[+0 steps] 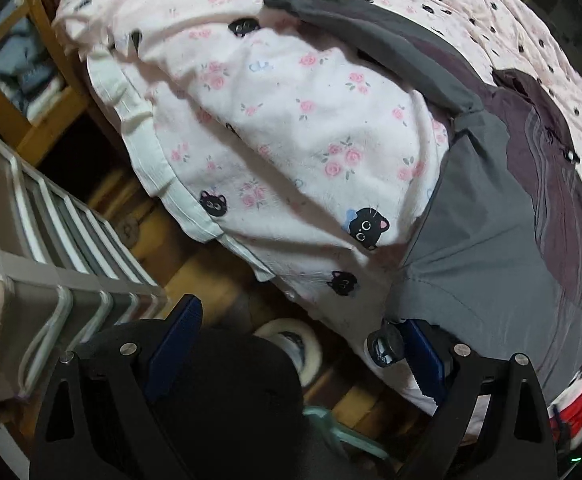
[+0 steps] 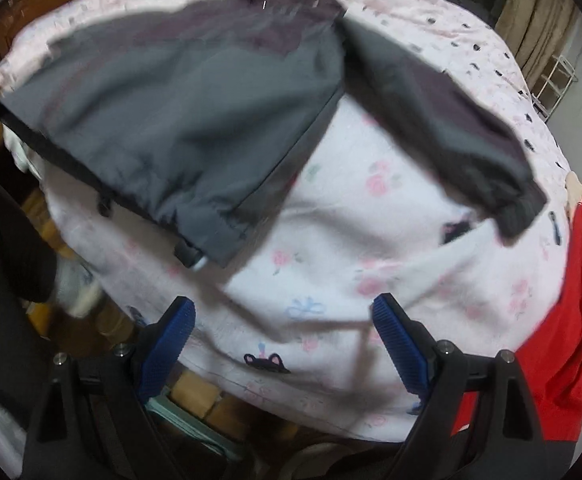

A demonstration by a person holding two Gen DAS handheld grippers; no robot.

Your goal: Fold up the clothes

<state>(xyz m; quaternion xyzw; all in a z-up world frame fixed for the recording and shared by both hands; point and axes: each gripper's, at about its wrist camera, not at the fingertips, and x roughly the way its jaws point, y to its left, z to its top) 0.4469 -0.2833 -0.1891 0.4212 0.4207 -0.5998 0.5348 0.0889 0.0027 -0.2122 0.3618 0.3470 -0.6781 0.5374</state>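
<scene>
My left tongs [image 1: 297, 344] are spread wide with nothing between the blue pads, hanging over the near edge of the bed [image 1: 291, 128]; the right pad sits just beside a round black toggle [image 1: 387, 346] at the hem of the grey jacket [image 1: 487, 248]. Below them, off the bed, I see a wooden floor [image 1: 195, 276], a roll of tape [image 1: 291, 340] and, to the left, a white rack of drawers [image 1: 63, 248]. My right tongs [image 2: 287, 340] are also spread, empty, poised above the bedspread [image 2: 331, 272], a pale pink cloth printed with roses and small black cats. To their right, at the bed's edge, lies a red garment [image 2: 563, 340] with a white patch. Farther in, the grey jacket lies flat on the bedspread: in the right view its body spreads to the left with the dark hem and a black cord stopper [image 2: 187, 254] toward me, and one sleeve [image 2: 451, 120] reaches off to the right, its cuff nearest the red garment. The upper part of the jacket shows a purplish panel [image 1: 547, 184]. Beyond it the bedspread runs on to the far edge, where a beige curtain [image 2: 539, 12] hangs at the right.
</scene>
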